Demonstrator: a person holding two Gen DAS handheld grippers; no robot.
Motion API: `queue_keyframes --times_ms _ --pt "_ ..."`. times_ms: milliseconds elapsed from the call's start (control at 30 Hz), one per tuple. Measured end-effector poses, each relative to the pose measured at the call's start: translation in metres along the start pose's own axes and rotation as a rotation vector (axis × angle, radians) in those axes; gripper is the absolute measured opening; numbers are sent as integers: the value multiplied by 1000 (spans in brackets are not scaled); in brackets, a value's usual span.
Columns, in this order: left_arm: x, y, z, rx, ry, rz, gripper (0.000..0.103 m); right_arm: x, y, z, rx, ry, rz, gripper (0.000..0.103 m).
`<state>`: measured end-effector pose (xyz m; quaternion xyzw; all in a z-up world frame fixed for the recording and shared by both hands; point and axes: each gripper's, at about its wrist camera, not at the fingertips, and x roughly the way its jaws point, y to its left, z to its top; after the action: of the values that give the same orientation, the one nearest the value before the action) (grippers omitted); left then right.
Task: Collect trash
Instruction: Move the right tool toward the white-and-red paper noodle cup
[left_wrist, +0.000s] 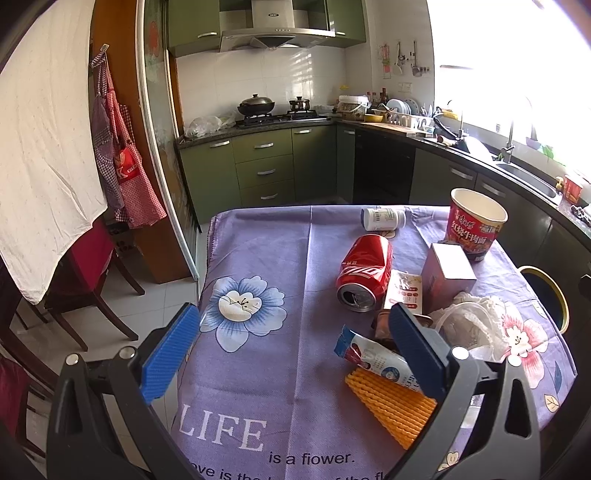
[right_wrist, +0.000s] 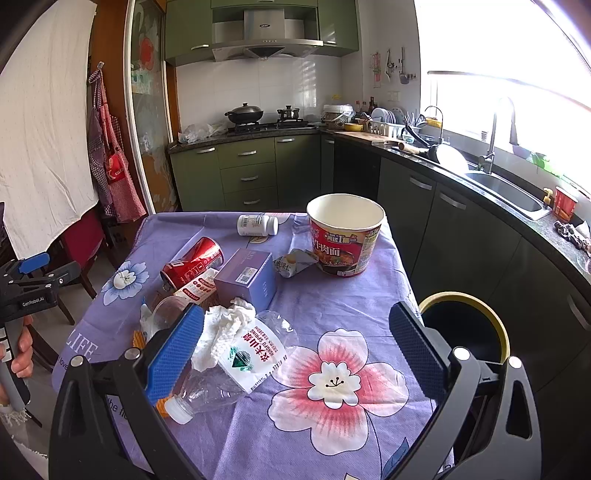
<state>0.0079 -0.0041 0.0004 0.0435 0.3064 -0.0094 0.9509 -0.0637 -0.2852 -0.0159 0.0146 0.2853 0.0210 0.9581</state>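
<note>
Trash lies on a table with a purple flowered cloth (left_wrist: 266, 258). A crushed red cola can (left_wrist: 364, 277), a white pill bottle (left_wrist: 382, 218), a red noodle cup (left_wrist: 476, 221), a small purple box (left_wrist: 448, 273), crumpled tissue (right_wrist: 225, 328), a clear plastic water bottle (right_wrist: 236, 365) and a blue-white wrapper (left_wrist: 376, 362) are there. My left gripper (left_wrist: 291, 354) is open above the near table edge, empty. My right gripper (right_wrist: 295, 354) is open and empty, its left finger beside the water bottle. A black bin with a yellow rim (right_wrist: 465, 332) stands right of the table.
An orange ribbed piece (left_wrist: 391, 406) lies under the wrapper. The left gripper (right_wrist: 33, 280) shows in the right wrist view at far left. Wooden chairs (left_wrist: 85, 280) stand left of the table. Green kitchen cabinets (left_wrist: 266, 170) and a sink (right_wrist: 506, 188) lie beyond.
</note>
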Motion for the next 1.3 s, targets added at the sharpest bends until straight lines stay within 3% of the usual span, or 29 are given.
queue_keyframes --times_ms 1300 --pt "2 -6 -2 10 2 -5 97 3 -1 1 8 -1 -5 99"
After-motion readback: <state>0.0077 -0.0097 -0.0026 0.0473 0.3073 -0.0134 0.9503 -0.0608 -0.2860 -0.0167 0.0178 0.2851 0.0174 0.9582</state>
